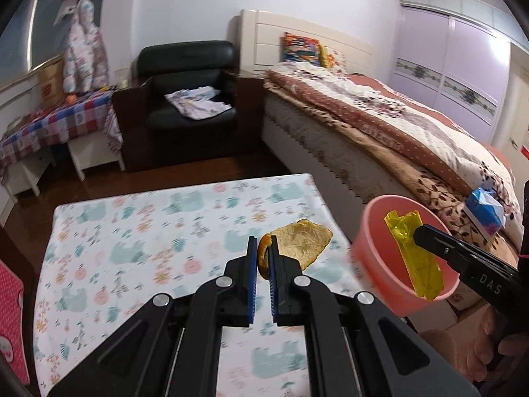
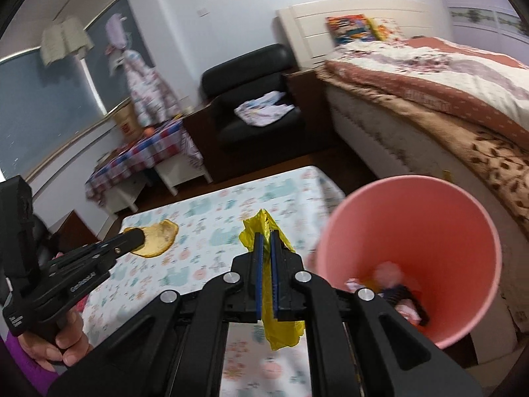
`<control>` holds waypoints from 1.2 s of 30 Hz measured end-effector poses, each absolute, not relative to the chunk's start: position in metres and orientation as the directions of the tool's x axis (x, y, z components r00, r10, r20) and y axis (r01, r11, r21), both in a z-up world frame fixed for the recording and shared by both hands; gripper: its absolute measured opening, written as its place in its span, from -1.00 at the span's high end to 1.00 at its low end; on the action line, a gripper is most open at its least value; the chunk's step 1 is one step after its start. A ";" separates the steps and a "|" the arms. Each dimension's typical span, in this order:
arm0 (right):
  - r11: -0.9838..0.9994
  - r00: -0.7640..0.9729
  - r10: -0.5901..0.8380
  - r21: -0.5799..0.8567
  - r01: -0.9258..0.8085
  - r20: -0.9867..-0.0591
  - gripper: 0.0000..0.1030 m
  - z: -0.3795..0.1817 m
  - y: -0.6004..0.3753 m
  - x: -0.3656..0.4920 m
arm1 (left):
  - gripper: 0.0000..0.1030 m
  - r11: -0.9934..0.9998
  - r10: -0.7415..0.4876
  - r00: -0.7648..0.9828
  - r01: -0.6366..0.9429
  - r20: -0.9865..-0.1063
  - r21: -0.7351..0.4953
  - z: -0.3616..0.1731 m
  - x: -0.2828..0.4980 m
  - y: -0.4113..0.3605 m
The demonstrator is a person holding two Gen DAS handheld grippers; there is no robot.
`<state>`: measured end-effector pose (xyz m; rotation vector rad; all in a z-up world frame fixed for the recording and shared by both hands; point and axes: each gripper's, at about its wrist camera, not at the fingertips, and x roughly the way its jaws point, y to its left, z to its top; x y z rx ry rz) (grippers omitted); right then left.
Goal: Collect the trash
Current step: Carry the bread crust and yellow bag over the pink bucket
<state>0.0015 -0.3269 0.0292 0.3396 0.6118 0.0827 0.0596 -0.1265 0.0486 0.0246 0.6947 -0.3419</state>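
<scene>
Bedroom surroundings are seen behind a small table (image 1: 139,231) covered with a pale cloth printed with elephants and flowers. Beyond it a black armchair (image 1: 188,89) with a crumpled cloth on its seat is placed between a side table under a checked cloth (image 1: 56,125) and a bed (image 1: 380,122) spread with a flowered quilt. A blue tissue pack (image 1: 484,206) is seen on the bed's near corner. A pink bin (image 2: 413,248) is stood just beside the table's right edge, between the table and the bed, and some scraps are already seen at its bottom, too blurred to be named.

An orange peel (image 1: 302,244) is held above the cloth by the left gripper (image 1: 263,248). Its pale inner side is turned up, its broad part is spread away to the right of the fingers, and its orange edge is pinched between the blue pads, which are drawn almost together on it.

A yellow wrapper (image 2: 267,231) is clamped by the right gripper (image 2: 265,241), whose fingers are nearly closed on it. Its long axis is run along the fingers, one crumpled end being stuck up past the tips and the other hung down below the pads. From the left wrist view the wrapper (image 1: 415,254) is seen in front of the bin's mouth (image 1: 373,218); whether it is over the opening cannot be told
</scene>
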 end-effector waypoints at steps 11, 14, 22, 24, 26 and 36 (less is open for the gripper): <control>0.917 0.829 0.070 0.362 0.165 -0.555 0.92 0.017 -0.387 -0.015 | 0.89 0.898 -0.382 0.684 0.434 -0.622 -0.075 0.051 0.060 -0.205; 0.911 0.827 0.054 0.367 0.189 -0.560 0.92 0.014 -0.397 -0.017 | 0.89 0.885 -0.397 0.672 0.460 -0.625 -0.068 0.049 0.061 -0.223; 0.904 0.814 0.028 0.362 0.227 -0.580 0.92 0.005 -0.415 -0.016 | 0.89 0.859 -0.428 0.638 0.507 -0.640 -0.070 0.041 0.066 -0.260; 0.903 0.811 0.023 0.361 0.235 -0.585 0.92 0.003 -0.419 -0.016 | 0.89 0.855 -0.433 0.630 0.514 -0.644 -0.071 0.037 0.067 -0.268; 0.901 0.807 0.018 0.360 0.242 -0.590 0.92 0.002 -0.422 -0.017 | 0.89 0.848 -0.438 0.620 0.525 -0.651 -0.071 0.034 0.070 -0.276; 0.889 0.777 0.013 0.362 0.280 -0.630 0.91 -0.016 -0.436 -0.015 | 0.89 0.825 -0.434 0.569 0.563 -0.698 -0.054 0.009 0.076 -0.305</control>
